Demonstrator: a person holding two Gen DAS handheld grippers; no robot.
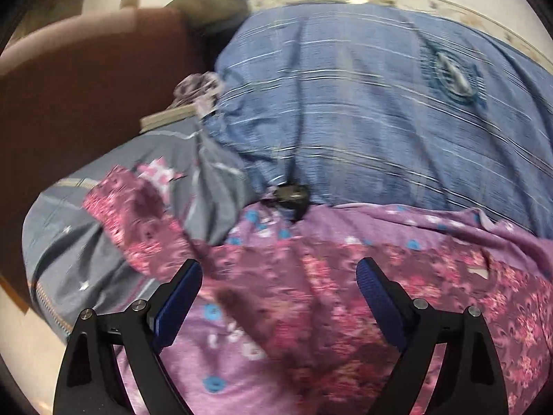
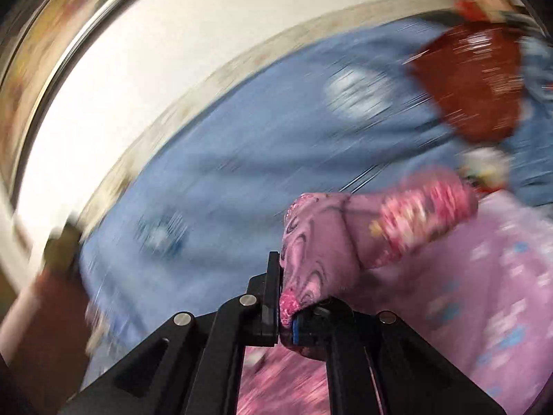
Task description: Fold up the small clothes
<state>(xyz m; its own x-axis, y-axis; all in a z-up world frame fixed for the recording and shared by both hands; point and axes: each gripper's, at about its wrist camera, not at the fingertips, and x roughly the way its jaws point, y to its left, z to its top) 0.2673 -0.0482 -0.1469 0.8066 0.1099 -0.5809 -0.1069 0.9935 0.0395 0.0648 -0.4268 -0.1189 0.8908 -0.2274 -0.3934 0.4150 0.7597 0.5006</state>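
Right gripper [image 2: 281, 311] is clamped tight on a fold of the pink garment [image 2: 345, 242], the cloth bunched up between its fingers at lower centre of the right view and trailing off to the right edge. In the left view the left gripper [image 1: 280, 297] stands wide apart with nothing between its pads [image 1: 179, 304], and the garment [image 1: 311, 294] spreads right under it across the bottom of the frame, floral side and lilac side both showing. One sleeve-like piece runs off to the middle left over grey cloth [image 1: 86, 242]. Behind it all lies the blue sheet [image 1: 380, 121], filling the upper right. A small dark object [image 1: 292, 195] sits at the garment's far edge; hard to say what. A brown shape [image 1: 86, 97] fills the upper left. The right view is heavily blurred, with a red patch [image 2: 473, 83] upper right, unclear.
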